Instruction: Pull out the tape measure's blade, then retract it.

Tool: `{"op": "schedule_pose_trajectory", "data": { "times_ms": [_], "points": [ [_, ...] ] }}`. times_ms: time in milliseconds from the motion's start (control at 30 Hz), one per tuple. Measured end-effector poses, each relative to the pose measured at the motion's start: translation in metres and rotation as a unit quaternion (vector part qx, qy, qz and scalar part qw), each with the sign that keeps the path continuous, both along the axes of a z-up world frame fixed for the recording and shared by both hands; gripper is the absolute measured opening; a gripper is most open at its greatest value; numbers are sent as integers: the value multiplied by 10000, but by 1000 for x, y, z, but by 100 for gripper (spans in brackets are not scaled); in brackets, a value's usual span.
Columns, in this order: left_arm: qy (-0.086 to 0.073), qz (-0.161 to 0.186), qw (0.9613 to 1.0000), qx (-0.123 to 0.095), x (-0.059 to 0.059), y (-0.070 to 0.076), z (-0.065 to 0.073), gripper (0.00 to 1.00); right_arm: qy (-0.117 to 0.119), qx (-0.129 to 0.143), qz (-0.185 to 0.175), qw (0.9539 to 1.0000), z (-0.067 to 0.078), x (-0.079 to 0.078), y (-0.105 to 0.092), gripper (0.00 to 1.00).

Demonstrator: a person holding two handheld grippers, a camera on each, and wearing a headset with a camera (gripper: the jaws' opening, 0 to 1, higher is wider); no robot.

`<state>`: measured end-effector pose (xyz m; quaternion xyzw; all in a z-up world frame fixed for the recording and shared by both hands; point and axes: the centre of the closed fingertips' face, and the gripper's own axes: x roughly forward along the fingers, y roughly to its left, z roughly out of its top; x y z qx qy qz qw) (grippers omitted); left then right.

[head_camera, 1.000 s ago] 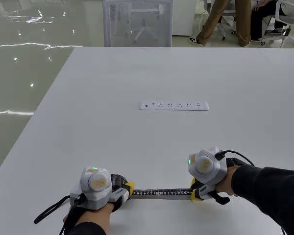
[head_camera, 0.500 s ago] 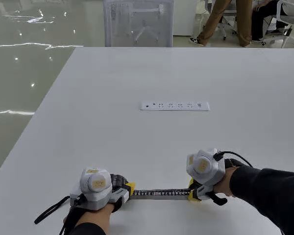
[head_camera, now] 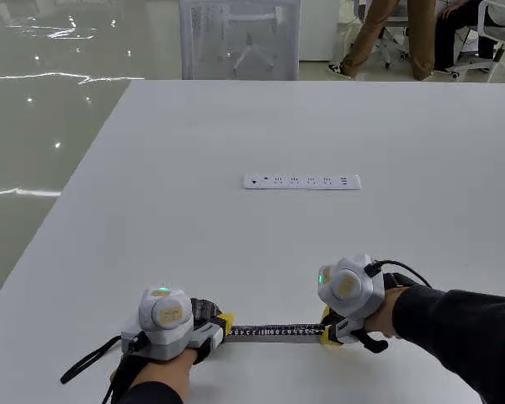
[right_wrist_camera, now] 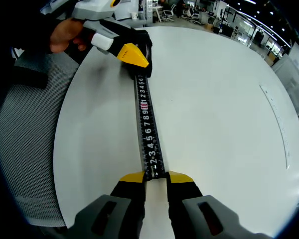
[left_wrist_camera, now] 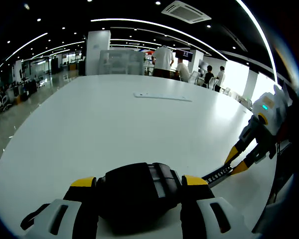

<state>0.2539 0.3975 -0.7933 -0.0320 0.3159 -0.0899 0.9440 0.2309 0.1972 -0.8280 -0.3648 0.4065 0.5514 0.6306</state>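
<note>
tape measure's dark numbered blade (right_wrist_camera: 148, 124) stretched between two grippers

the rounded black tape measure case (left_wrist_camera: 139, 196) sits near the front edge of the white table (head_camera: 236, 252), clamped in the yellow-tipped jaws of the left gripper (left_wrist_camera: 139, 181). the blade lies flat on the table and runs to the right gripper (right_wrist_camera: 156, 178), whose jaws are nearly closed, pinching the blade's tip. the blade looks partly out. the next move likely calls for a firm pinch and a straight, slow draw or a guided return.

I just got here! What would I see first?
A numbered tape blade lies stretched along the near edge of the white table. The left gripper clamps its black case, and the right gripper pinches its tip. A white power strip lies mid-table.
</note>
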Motion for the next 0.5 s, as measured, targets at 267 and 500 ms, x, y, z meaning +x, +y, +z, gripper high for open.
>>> {"op": "schedule_pose_trajectory", "data": {
  "times_ms": [267, 500],
  "points": [
    [1, 1, 10000, -9, 0, 0, 0, 63, -14, 20, 17, 10000, 0, 0, 5, 13],
    [7, 2, 10000, -22, 0, 0, 0, 63, -13, 41, -5, 10000, -1, 0, 8, 13]
  ]
}}
